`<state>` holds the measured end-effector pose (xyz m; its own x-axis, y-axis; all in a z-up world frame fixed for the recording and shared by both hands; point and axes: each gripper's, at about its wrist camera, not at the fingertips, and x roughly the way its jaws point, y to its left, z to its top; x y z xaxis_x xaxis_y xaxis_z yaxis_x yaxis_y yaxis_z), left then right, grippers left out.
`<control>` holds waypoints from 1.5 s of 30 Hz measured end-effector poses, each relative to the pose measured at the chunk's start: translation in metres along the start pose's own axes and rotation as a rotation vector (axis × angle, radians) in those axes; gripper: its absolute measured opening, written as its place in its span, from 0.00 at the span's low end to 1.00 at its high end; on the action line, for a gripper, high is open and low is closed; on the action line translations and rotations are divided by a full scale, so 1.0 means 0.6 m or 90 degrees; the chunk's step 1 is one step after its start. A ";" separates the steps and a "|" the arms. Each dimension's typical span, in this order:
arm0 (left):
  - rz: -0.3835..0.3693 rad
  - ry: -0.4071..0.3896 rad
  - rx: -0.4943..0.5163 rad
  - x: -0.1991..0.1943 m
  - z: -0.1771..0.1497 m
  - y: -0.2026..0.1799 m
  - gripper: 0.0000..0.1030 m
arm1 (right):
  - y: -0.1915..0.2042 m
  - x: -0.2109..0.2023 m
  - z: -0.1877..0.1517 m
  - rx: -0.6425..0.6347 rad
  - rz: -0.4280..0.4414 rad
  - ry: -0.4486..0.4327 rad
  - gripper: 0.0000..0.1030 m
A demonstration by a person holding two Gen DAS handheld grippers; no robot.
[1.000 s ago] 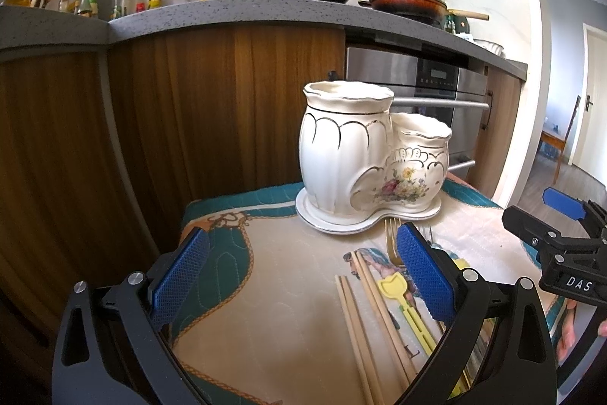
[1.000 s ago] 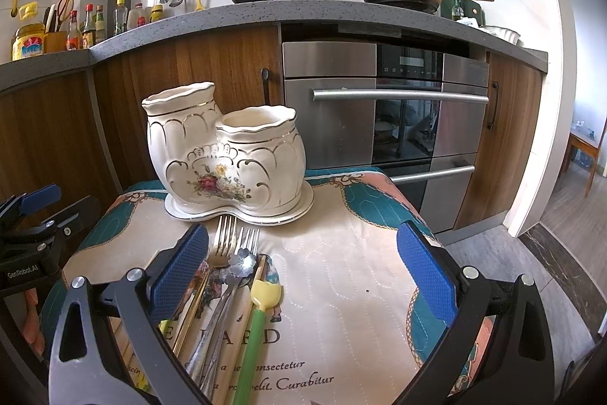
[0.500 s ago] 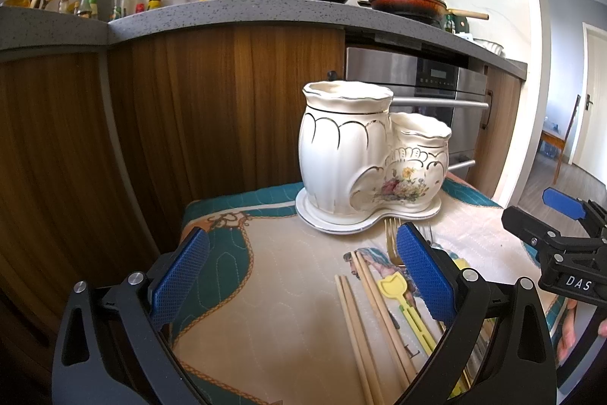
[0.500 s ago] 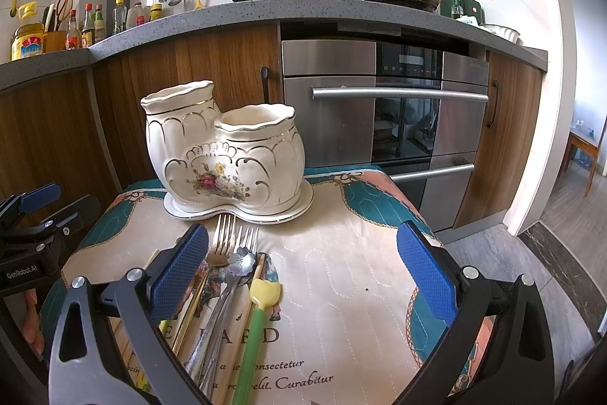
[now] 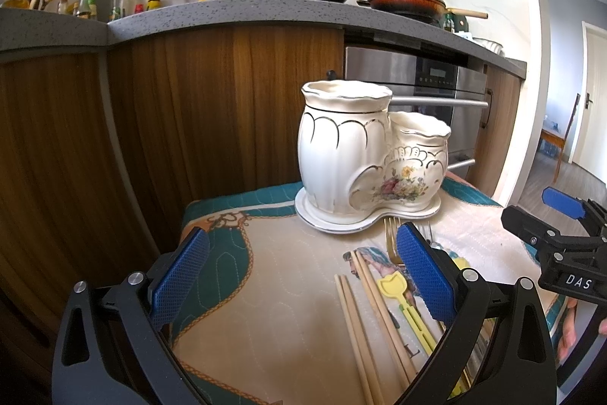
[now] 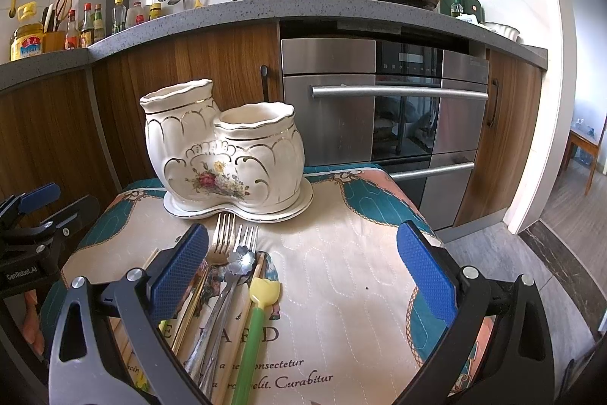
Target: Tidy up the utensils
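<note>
A white two-pot ceramic utensil holder [image 5: 364, 158] [image 6: 224, 154] with a flower print stands on its saucer at the far side of the cloth-covered table. Loose utensils lie in front of it: wooden chopsticks [image 5: 360, 321], a yellow-headed green utensil [image 6: 254, 325] [image 5: 402, 302], a gold fork [image 6: 222, 240] and silver forks and spoons [image 6: 235, 276]. My left gripper [image 5: 303, 276] is open and empty above the cloth, left of the pile. My right gripper [image 6: 303, 276] is open and empty, with its left finger over the pile.
The patterned cloth [image 6: 341, 272] covers a small table whose edges fall off at left and right. Behind it stand wooden cabinets [image 5: 189, 109], a steel oven [image 6: 379, 109] and a counter with pans. Each gripper shows at the edge of the other's view [image 5: 557, 241] [image 6: 34, 234].
</note>
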<state>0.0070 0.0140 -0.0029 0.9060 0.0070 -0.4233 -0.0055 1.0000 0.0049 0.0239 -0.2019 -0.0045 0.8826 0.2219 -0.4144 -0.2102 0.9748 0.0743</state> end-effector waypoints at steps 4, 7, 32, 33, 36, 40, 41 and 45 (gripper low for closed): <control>0.000 0.000 0.001 0.000 0.000 -0.001 0.95 | 0.000 0.000 -0.001 0.000 0.000 0.000 0.95; -0.001 0.002 0.003 0.000 -0.001 -0.001 0.95 | 0.000 0.000 -0.001 0.000 0.000 0.000 0.95; -0.012 0.255 0.113 0.065 -0.046 0.003 0.92 | -0.032 0.020 -0.012 0.028 0.038 0.111 0.95; -0.020 0.265 0.110 0.066 -0.049 0.004 0.92 | -0.034 0.022 -0.014 0.029 0.041 0.115 0.95; -0.013 0.285 0.126 0.072 -0.059 0.000 0.91 | -0.036 0.029 -0.015 0.030 0.045 0.128 0.95; -0.020 0.305 0.122 0.081 -0.062 0.000 0.90 | -0.037 0.035 -0.012 0.028 0.044 0.135 0.95; -0.025 0.312 0.116 0.082 -0.064 0.000 0.90 | -0.038 0.037 -0.011 0.028 0.044 0.136 0.95; -0.016 0.332 0.122 0.084 -0.066 -0.004 0.90 | -0.037 0.040 -0.007 0.017 0.032 0.141 0.95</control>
<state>0.0357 0.0121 -0.0601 0.5752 0.0322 -0.8174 0.1346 0.9819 0.1334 0.0477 -0.2181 -0.0197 0.7564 0.2630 -0.5989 -0.2374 0.9636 0.1233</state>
